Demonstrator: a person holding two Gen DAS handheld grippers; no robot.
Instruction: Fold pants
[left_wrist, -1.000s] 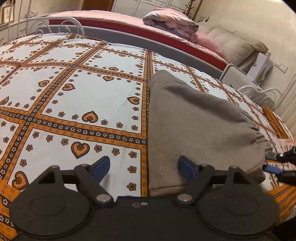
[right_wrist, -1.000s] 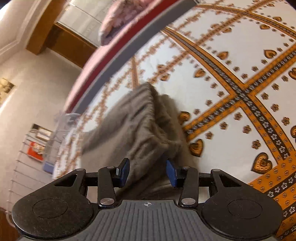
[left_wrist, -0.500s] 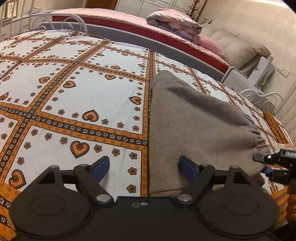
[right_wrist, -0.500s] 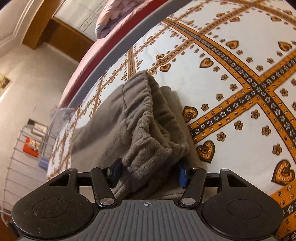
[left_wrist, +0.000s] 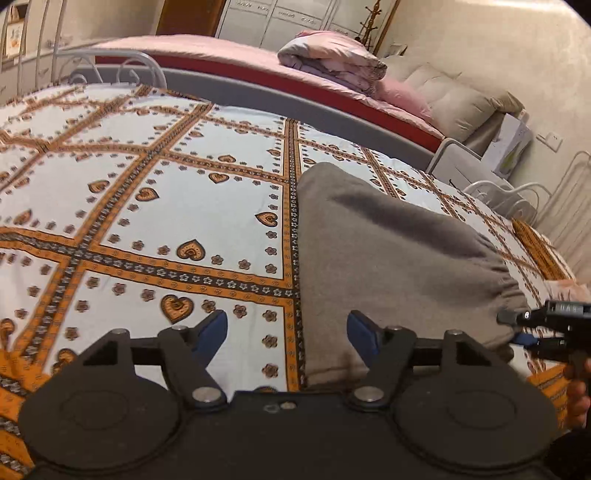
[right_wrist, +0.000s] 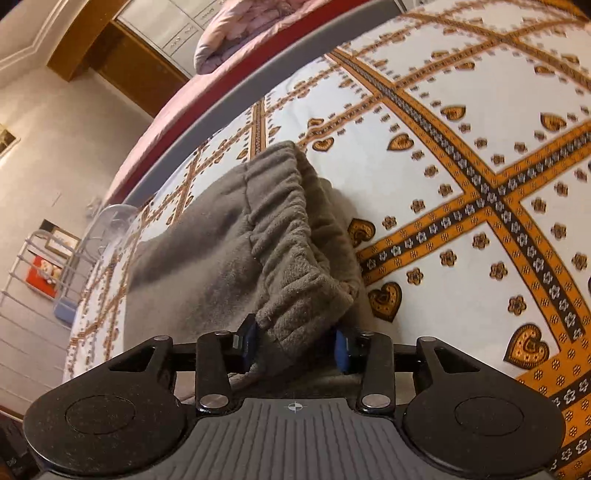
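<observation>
Grey fleece pants (left_wrist: 391, 254) lie folded on a bedspread with an orange heart pattern (left_wrist: 155, 206). The gathered waistband (right_wrist: 291, 243) faces the right gripper. My left gripper (left_wrist: 288, 328) is open and empty; its right finger rests over the pants' near edge. My right gripper (right_wrist: 293, 341) is open, its fingers astride the thick waistband corner, which sits between the pads without being pinched. The right gripper also shows at the right edge of the left wrist view (left_wrist: 546, 328).
A second bed with a pink cover (left_wrist: 229, 55) and a rolled quilt (left_wrist: 332, 62) stands behind a grey rail (left_wrist: 295, 103). White metal bed frames (left_wrist: 517, 199) rise at the right. A wire rack (right_wrist: 33, 280) stands by the wall.
My right gripper moved forward onto the waistband corner, so the fabric now fills the gap between its fingers. The left gripper stayed open and lowered slightly.
</observation>
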